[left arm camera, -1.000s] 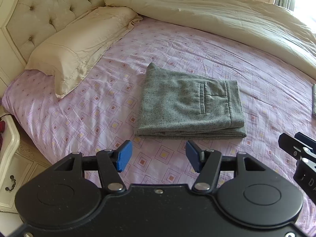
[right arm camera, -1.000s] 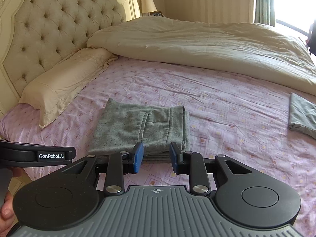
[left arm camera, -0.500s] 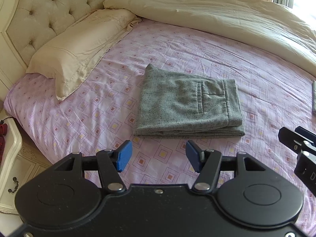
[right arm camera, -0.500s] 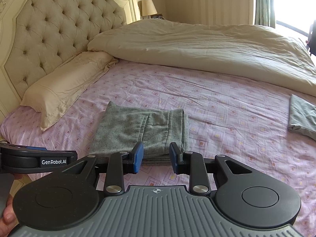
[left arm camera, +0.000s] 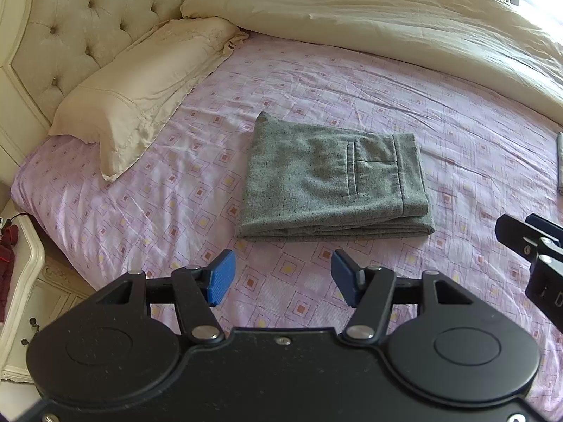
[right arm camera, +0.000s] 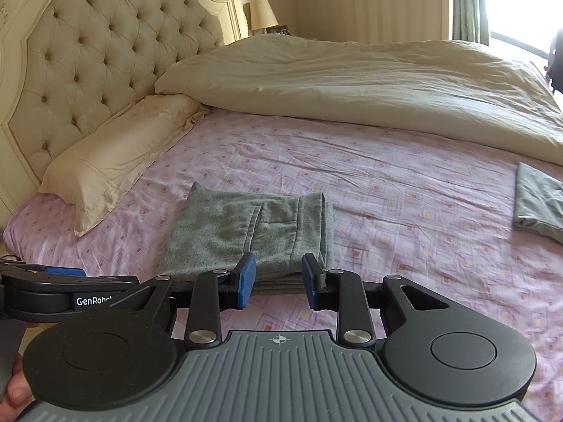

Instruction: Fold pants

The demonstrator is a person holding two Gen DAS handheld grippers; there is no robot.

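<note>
The grey pants [left arm camera: 330, 183] lie folded into a neat rectangle on the pink patterned bed sheet [left arm camera: 176, 204], a back pocket facing up. In the right wrist view the same folded pants [right arm camera: 246, 232] sit just beyond the fingers. My left gripper [left arm camera: 279, 277] hovers in front of the pants' near edge, open, with only sheet between its blue pads. My right gripper [right arm camera: 276, 279] is also open and holds nothing; its body shows at the right edge of the left wrist view. The left gripper's body [right arm camera: 52, 292] appears at the left of the right wrist view.
A cream pillow [left arm camera: 140, 88] lies against the tufted headboard [right arm camera: 88, 52] at left. A bunched cream duvet [right arm camera: 352, 84] covers the far side of the bed. Another folded grey garment [right arm camera: 538, 204] lies at right. A white nightstand [left arm camera: 17, 281] stands by the bed's near left corner.
Both views have drifted slightly, so the pants sit a little higher and farther away. The pants themselves have not moved and both grippers keep the same opening.
</note>
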